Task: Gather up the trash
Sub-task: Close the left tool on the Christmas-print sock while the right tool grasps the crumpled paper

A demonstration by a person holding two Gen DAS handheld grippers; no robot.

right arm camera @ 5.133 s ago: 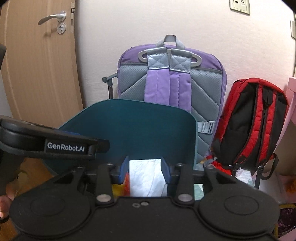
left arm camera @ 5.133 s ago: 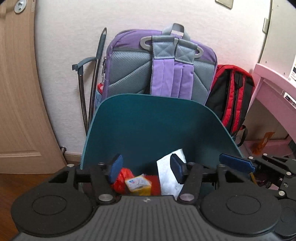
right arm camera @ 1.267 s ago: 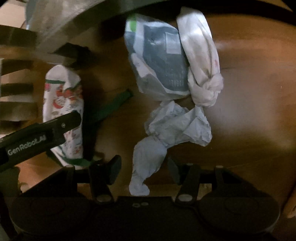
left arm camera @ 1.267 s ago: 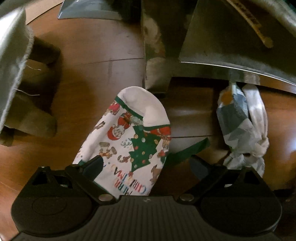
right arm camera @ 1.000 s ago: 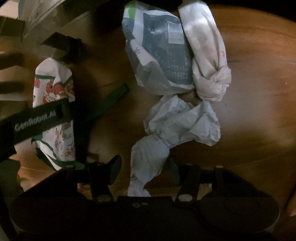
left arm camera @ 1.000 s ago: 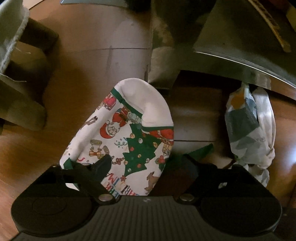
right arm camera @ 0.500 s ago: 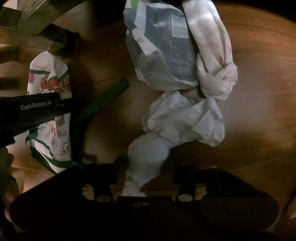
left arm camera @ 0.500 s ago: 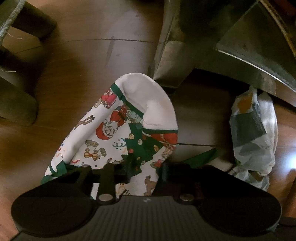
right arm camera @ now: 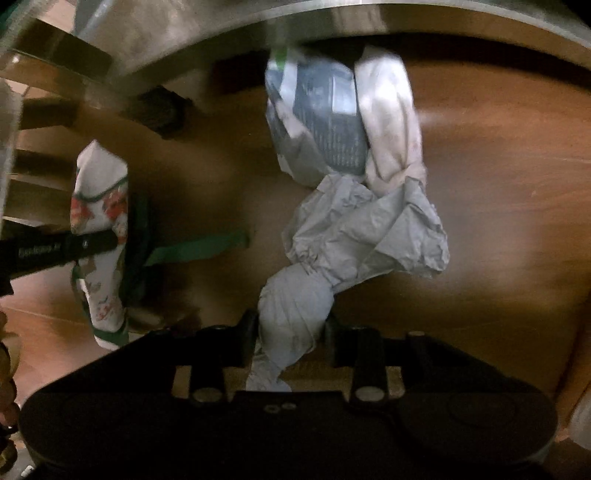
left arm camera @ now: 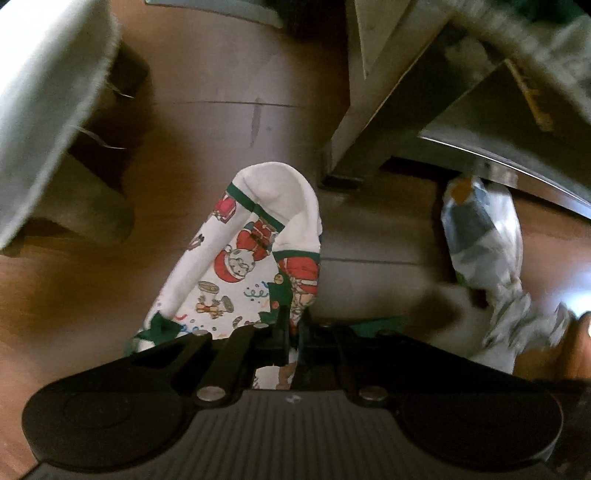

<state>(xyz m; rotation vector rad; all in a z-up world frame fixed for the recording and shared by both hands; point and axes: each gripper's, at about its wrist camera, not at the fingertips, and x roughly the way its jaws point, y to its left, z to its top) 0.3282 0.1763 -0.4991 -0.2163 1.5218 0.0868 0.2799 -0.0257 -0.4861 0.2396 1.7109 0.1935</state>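
Note:
A white Christmas-print cloth pouch (left arm camera: 251,251) with green trim hangs lifted off the brown wooden floor (left arm camera: 221,140), and my left gripper (left arm camera: 293,325) is shut on its lower part. From the right wrist view the pouch (right arm camera: 99,206) and the left gripper (right arm camera: 62,251) show at the left, with a green ribbon (right arm camera: 199,249) trailing. My right gripper (right arm camera: 291,325) has its jaws closing, the pads pressing the twisted tail of a crumpled grey paper (right arm camera: 362,236). Just beyond it lies a knotted plastic bag (right arm camera: 332,118) holding a dark packet, also visible as the bag (left arm camera: 480,236).
A grey furniture leg (left arm camera: 354,122) stands just behind the pouch, and a curved metal-edged panel (right arm camera: 332,11) overhangs the plastic bag. A pale fabric edge (left arm camera: 44,92) and a dark wooden leg (left arm camera: 85,206) fill the left side. The scene is dim and blurred.
Both grippers closed, the left on the Christmas pouch and the right on the crumpled paper's tail. Both have since risen, lifting the pouch and the paper off the floor.

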